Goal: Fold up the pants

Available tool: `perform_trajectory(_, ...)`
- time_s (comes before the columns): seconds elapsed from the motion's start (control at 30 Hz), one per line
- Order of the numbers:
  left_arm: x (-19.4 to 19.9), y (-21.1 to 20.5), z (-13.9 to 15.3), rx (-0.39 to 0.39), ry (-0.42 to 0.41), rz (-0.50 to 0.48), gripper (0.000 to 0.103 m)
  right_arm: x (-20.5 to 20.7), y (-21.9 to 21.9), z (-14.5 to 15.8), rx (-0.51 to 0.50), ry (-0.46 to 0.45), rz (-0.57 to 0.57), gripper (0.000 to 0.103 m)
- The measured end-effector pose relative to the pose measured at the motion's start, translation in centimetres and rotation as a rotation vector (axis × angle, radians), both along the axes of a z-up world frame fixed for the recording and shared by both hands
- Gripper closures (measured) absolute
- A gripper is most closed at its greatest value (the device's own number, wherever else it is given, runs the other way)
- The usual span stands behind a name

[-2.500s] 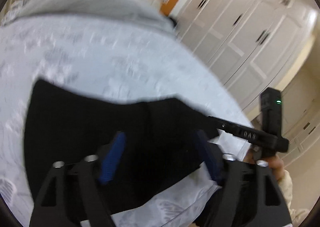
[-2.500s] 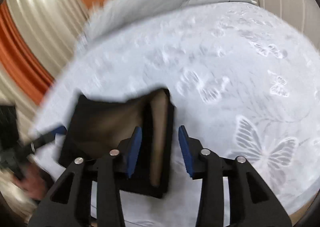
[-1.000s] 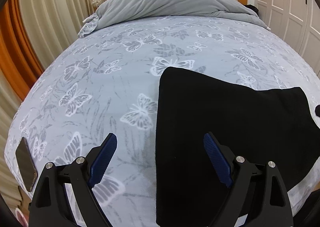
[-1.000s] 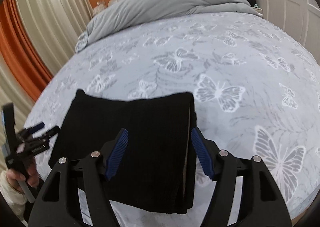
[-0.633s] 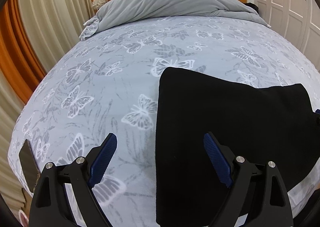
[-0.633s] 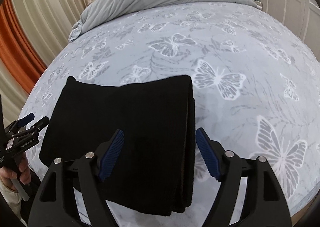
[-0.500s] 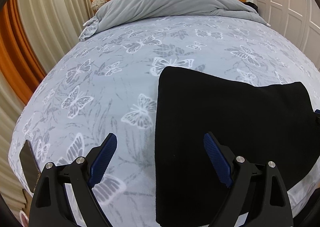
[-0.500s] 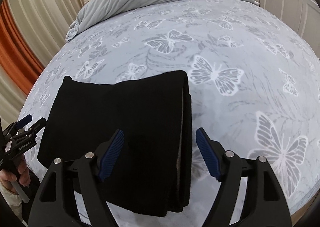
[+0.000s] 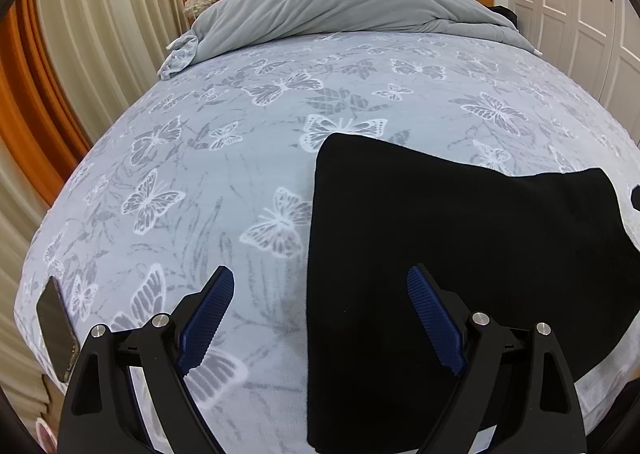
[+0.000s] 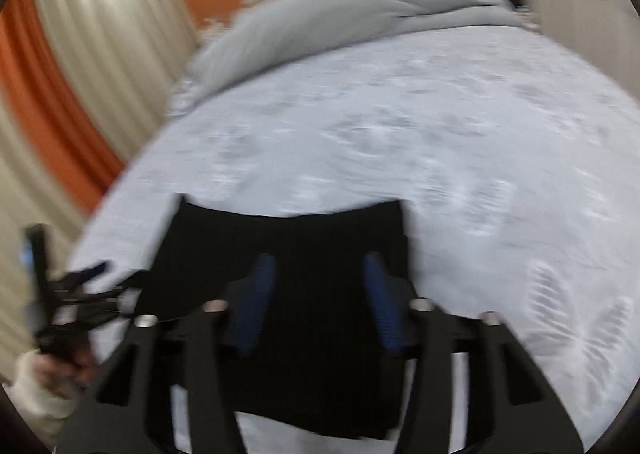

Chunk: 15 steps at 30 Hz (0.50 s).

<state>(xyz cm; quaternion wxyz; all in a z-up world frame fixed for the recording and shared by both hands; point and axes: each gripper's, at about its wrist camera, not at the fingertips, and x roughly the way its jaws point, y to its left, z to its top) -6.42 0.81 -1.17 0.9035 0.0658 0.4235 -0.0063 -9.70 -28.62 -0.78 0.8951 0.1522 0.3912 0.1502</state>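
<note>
The black pants (image 9: 460, 254) lie folded into a compact rectangle near the front edge of the bed. In the left wrist view my left gripper (image 9: 320, 314) is open and empty, held over the pants' left edge. The right wrist view is blurred by motion. There the folded pants (image 10: 288, 246) lie in front of my right gripper (image 10: 320, 294), which is open and empty above them. The left gripper (image 10: 80, 298) shows at the left edge of that view, held in a hand.
The bed (image 9: 240, 154) has a light blue butterfly-print cover. A grey duvet (image 9: 340, 2) is bunched at the headboard. A phone (image 9: 56, 334) lies at the bed's front left corner. Curtains (image 9: 100, 34) hang on the left, white wardrobe doors (image 9: 580, 6) on the right.
The right gripper has swung and pulled back, blurring its view, and its jaws stand narrower than half a second ago. The left gripper has stayed nearly still and open. The pants lie unchanged.
</note>
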Motion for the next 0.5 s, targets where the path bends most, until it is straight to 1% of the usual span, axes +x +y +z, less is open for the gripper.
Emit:
perform_trajectory(0.03,0.1,-0.1,0.0,-0.01,0.0,-0.001,0.017,0.7,0.6,-0.4,-0.001,0.023,0.025,0.08)
perform_trajectory(0.1,0.4,-0.3,-0.1,-0.017,0.002,0.001,0.017,2.8,2.0,-2.4,-0.068,0.097,0.036,0.08)
perform_trajectory(0.13,0.6,-0.4,-0.2,-0.02,0.006,0.003,0.017,3.8,1.9,-3.5,-0.115,0.139,0.008,0.083)
perform_trajectory(0.17,0.9,-0.6,-0.4,-0.019,0.014,0.005,0.017,4.5,1.3,-4.3,-0.117,0.162,-0.021,0.091)
perform_trajectory(0.2,1.2,-0.8,-0.7,-0.017,0.025,0.004,0.017,4.8,0.2,-4.7,-0.079,0.171,-0.051,0.097)
perform_trajectory(0.23,1.4,-0.9,-0.9,-0.016,0.035,0.004,0.017,5.0,-0.7,-4.7,-0.007,0.183,-0.07,0.097)
perform_trajectory(0.27,1.5,-1.0,-1.0,-0.016,0.04,0.005,0.017,4.8,-1.0,-4.5,0.015,0.187,-0.079,0.097)
perform_trajectory(0.37,1.5,-1.2,-1.0,-0.011,0.037,-0.003,0.017,3.2,-1.0,-3.5,-0.025,0.153,-0.107,0.094)
perform_trajectory(0.43,1.4,-1.2,-0.9,-0.007,0.037,-0.01,0.017,2.6,-1.5,-3.3,-0.004,0.146,-0.117,0.09)
perform_trajectory(0.5,1.2,-1.1,-0.9,-0.013,0.043,-0.016,0.017,1.7,-2.0,-3.3,0.012,0.152,-0.119,0.09)
